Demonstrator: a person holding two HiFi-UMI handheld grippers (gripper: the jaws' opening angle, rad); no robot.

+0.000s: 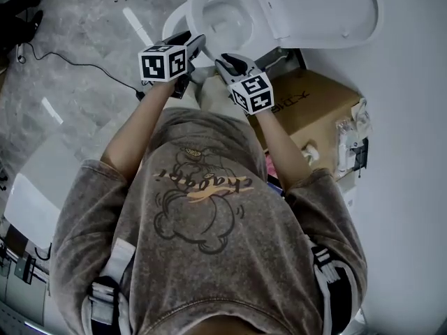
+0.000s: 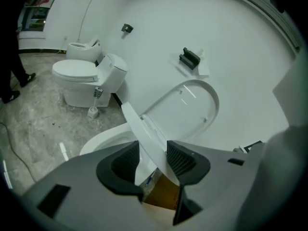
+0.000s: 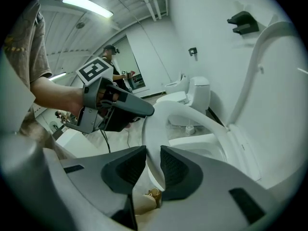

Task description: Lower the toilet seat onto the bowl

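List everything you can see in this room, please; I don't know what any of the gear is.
toilet: one, white, against the wall
seat: one, white, partly lowered, off the lid
lid: one, white, up against the wall
other toilets: two, white, farther along the wall
box: one, brown, beside the toilet
floor: one, grey, marbled
cable: one, black, on the floor
wall fittings: two, dark, above the lid
person: one, grey-brown top, standing over the toilet
left hand-held gripper: one, grey, black pads, clamped on the seat
right hand-held gripper: one, grey, black pads, clamped on the seat
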